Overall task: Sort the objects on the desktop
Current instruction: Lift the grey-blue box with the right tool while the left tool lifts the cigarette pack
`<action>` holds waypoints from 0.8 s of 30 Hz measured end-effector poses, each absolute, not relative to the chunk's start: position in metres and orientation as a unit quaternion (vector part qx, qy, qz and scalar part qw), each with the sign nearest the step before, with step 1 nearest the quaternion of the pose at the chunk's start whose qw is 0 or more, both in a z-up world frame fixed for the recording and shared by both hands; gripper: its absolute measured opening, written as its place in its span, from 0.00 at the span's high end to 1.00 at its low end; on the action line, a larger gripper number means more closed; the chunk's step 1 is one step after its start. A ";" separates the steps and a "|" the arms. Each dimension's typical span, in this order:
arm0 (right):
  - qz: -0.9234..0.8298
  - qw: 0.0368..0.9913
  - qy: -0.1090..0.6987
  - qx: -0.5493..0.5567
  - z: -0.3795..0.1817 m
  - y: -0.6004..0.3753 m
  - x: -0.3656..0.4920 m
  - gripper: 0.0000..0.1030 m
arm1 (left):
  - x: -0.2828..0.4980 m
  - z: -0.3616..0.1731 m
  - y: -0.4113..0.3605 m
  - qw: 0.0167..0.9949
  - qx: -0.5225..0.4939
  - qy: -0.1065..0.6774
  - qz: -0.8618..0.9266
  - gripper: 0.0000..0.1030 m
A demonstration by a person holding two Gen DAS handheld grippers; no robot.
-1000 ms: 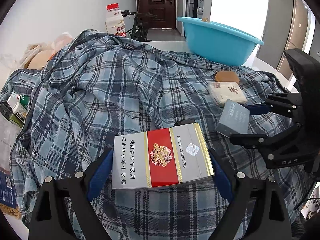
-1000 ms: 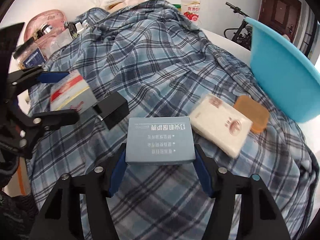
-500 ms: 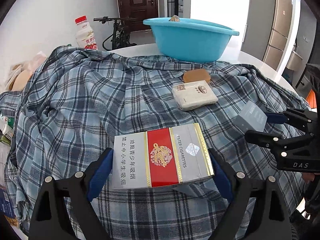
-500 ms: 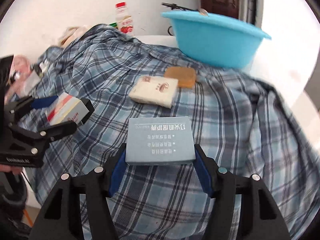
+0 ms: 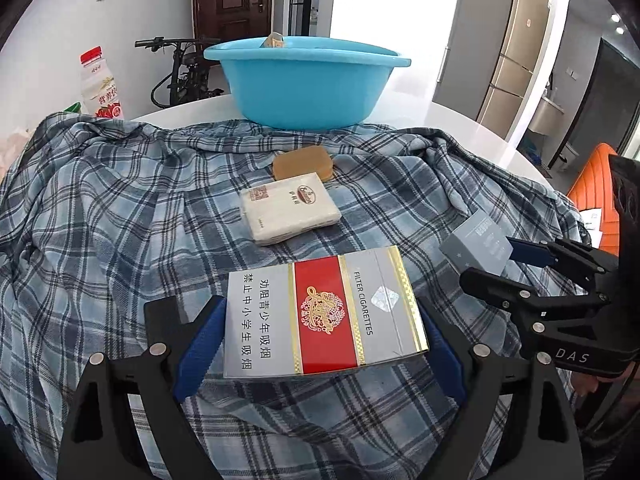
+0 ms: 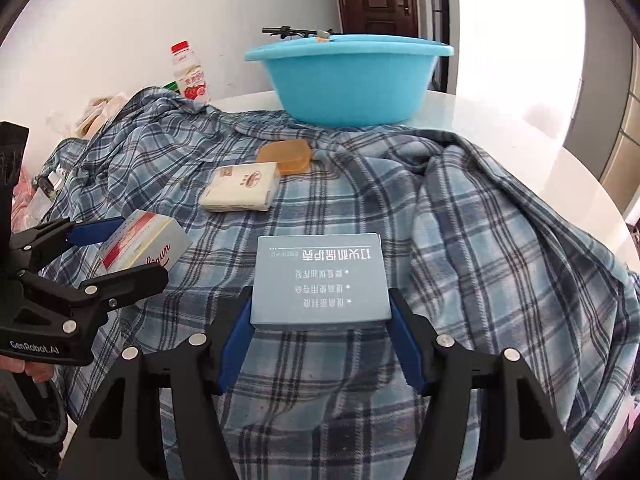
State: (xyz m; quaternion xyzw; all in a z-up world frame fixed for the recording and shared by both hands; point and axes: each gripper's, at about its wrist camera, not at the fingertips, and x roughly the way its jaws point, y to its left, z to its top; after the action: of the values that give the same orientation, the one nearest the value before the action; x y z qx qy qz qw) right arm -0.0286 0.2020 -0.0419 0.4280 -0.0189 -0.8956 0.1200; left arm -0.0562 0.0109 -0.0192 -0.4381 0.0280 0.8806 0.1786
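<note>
The cigarette pack (image 5: pixel 324 314), silver with a red band, sits flat between the blue pads of your left gripper (image 5: pixel 320 340), pinched at both short ends and held above the plaid shirt (image 5: pixel 120 208). From the right wrist view the same pack (image 6: pixel 144 246) shows at the left, clamped in that gripper (image 6: pixel 108 252), which reaches in level from the side.

Your right gripper (image 6: pixel 320 332) pinches a blue-grey box (image 6: pixel 322 278) by its sides, printed face up, also clear of the cloth. In the left wrist view that box (image 5: pixel 476 246) and gripper (image 5: pixel 504 262) come in from the right edge, just beside the pack but apart from it.

Both grippers point toward the blue basin (image 5: pixel 306 80), which stands at the far end of the white table (image 5: pixel 460 128), its base touching the shirt's edge. Between you and the basin lie a white tissue pack (image 5: pixel 290 208) and, touching its far corner, a brown soap bar (image 5: pixel 304 163). A red-capped drink bottle (image 5: pixel 100 84) stands far left.
</note>
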 end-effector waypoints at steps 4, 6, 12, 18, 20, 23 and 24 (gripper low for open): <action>-0.897 0.109 -0.037 0.426 -0.041 0.224 -0.031 0.40 | -0.057 -0.019 0.018 0.174 -0.433 0.033 0.884 0.10; -0.901 0.092 -0.048 0.421 -0.039 0.237 -0.033 0.40 | -0.059 -0.020 0.022 0.175 -0.436 0.039 0.882 0.10; -0.903 0.072 -0.065 0.418 -0.037 0.252 -0.033 0.40 | -0.062 -0.021 0.025 0.176 -0.440 0.050 0.879 0.10; -0.897 0.080 -0.066 0.430 -0.043 0.252 -0.032 0.40 | -0.061 -0.021 0.028 0.176 -0.439 0.043 0.880 0.10; -0.897 0.082 -0.065 0.430 -0.043 0.250 -0.032 0.40 | -0.060 -0.020 0.029 0.174 -0.435 0.048 0.882 0.10; -0.898 0.084 -0.061 0.427 -0.042 0.248 -0.030 0.40 | -0.059 -0.019 0.029 0.171 -0.434 0.054 0.883 0.10; -0.899 0.084 -0.061 0.426 -0.042 0.248 -0.030 0.40 | -0.059 -0.019 0.029 0.170 -0.435 0.054 0.883 0.10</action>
State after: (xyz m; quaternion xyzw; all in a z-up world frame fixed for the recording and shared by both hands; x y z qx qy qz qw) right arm -0.0301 0.2475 -0.0424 0.4264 -0.0610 -0.8985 0.0843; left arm -0.0587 0.0286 -0.0192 -0.4348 0.0541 0.8826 0.1702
